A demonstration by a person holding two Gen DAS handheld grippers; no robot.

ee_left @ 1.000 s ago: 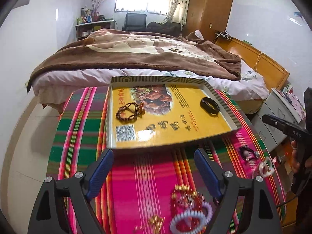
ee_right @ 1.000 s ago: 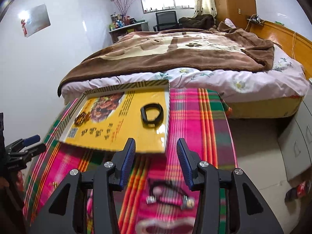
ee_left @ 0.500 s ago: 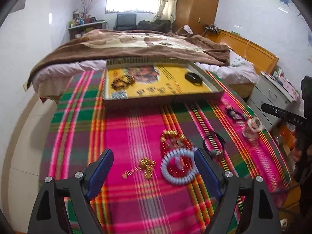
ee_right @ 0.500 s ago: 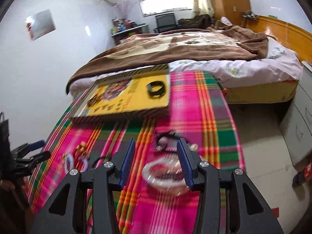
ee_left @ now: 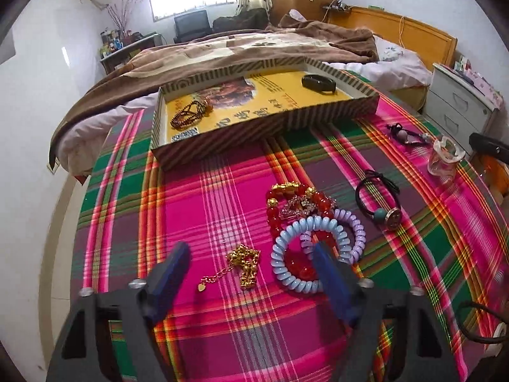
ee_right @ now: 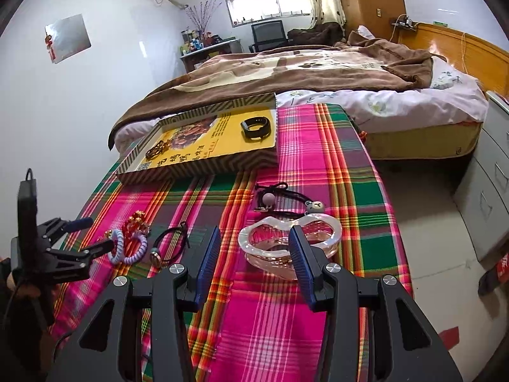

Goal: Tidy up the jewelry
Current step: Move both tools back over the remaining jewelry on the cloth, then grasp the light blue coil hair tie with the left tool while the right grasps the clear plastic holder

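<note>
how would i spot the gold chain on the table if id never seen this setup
Start at the yellow-lined box on the plaid cloth, then come toward the camera. The gold chain lies left of the coiled hair ties: the only all-gold piece, with a thin tail.

Both wrist cams low, angled down; share tray (ee_left: 264, 127) (ee_right: 203, 165), bed.

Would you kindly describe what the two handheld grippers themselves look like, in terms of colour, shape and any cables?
Both the left gripper and right gripper have matte black angular frames with triangular cut-outs and round silver screw heads. Each carries two flat, ribbed blue finger pads. Seen from the right wrist view, the left unit has a black upright block with a thin black cable.
</note>
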